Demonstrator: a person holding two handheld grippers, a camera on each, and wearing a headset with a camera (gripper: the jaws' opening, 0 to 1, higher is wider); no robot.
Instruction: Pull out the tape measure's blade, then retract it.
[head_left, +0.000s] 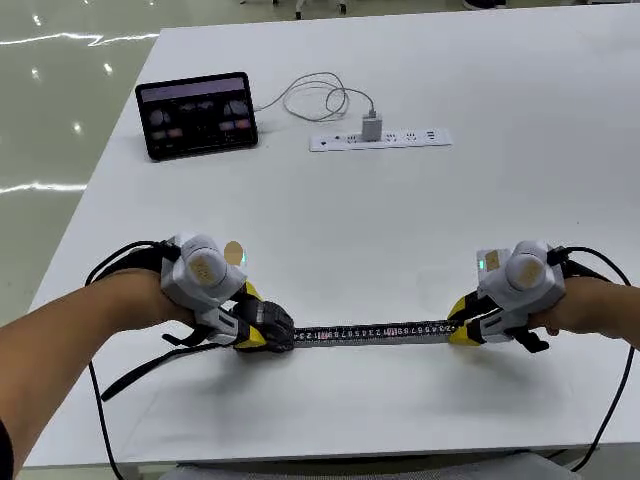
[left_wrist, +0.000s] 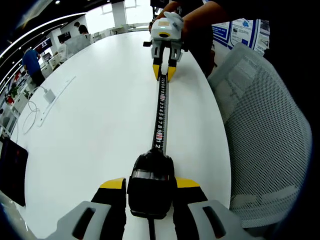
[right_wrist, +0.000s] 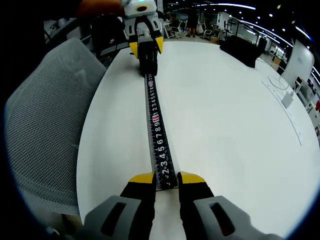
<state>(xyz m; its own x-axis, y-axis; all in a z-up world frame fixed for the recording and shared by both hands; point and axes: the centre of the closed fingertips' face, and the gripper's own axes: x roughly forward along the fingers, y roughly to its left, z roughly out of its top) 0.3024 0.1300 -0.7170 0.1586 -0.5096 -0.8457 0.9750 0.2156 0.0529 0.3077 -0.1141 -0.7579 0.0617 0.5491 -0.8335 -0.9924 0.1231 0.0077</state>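
The left hand-held gripper clamps the black tape-measure case on the white worktop; its numbered blade stretches ahead to the right hand-held gripper, whose own view shows jaws pinching the tip.

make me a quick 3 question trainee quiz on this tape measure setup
1. True or false: the blade is fully wound into the case.
2. Fill in: the right tongs pinch the blade's ____.
3. Which tongs hold the case? A) left tongs B) right tongs C) neither
Key: 1 false; 2 end; 3 A
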